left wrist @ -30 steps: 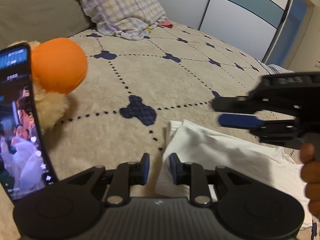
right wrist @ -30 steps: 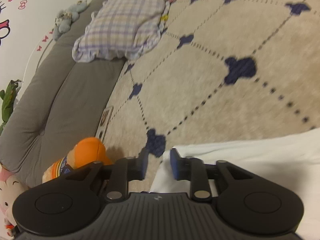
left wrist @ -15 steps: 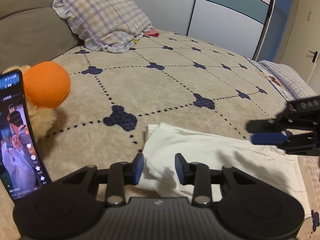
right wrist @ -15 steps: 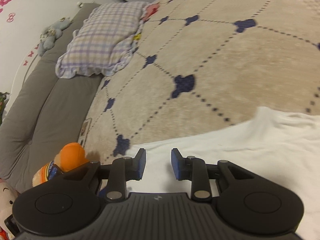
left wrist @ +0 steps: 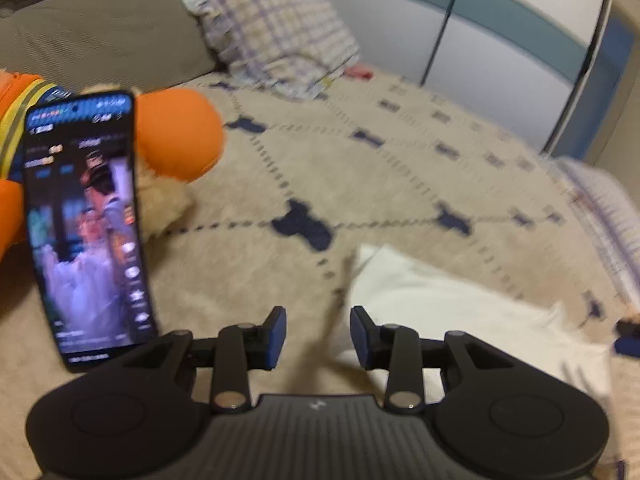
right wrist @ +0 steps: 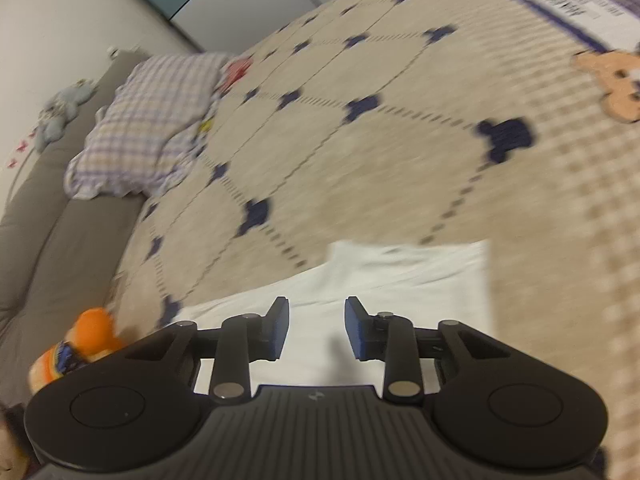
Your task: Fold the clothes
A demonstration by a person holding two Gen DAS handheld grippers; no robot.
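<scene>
**A:** White cotton garment, folded into a flat rectangle (right wrist: 400, 280), lies on the beige quilted bedspread with navy mouse-head motifs (right wrist: 360, 160). Taking the garment as landmark: the lilac-checked frilled pillow (right wrist: 156, 120) sits well beyond it by the grey padded headboard (right wrist: 52, 232), and the orange plush toy (left wrist: 176, 136) lies off its left end.

**B:** Fingers?

**A:** Left gripper (left wrist: 318, 336): fingers parted, nothing between them; it hangs just off the garment's left edge, over bare bedspread. Right gripper (right wrist: 316, 330): jaws opening, over the garment's near half, no cloth pinched between them. Neither holds anything.

**B:** Progress?

**A:** Judgement only: edges look squared and layered, so this piece seems largely folded. A further fold or some smoothing may remain; blur prevents checking for wrinkles. No other clothes in view, so what is left of the pile cannot be told.

**B:** Containers?

**A:** None visible: no basket, box or drawer. Black smartphone with a lit screen (left wrist: 88, 228) stands propped left of the garment, in front of the plush toy. White-and-teal panelled wardrobe doors (left wrist: 480, 40) appear shut beyond the garment; contents unseen.
</scene>
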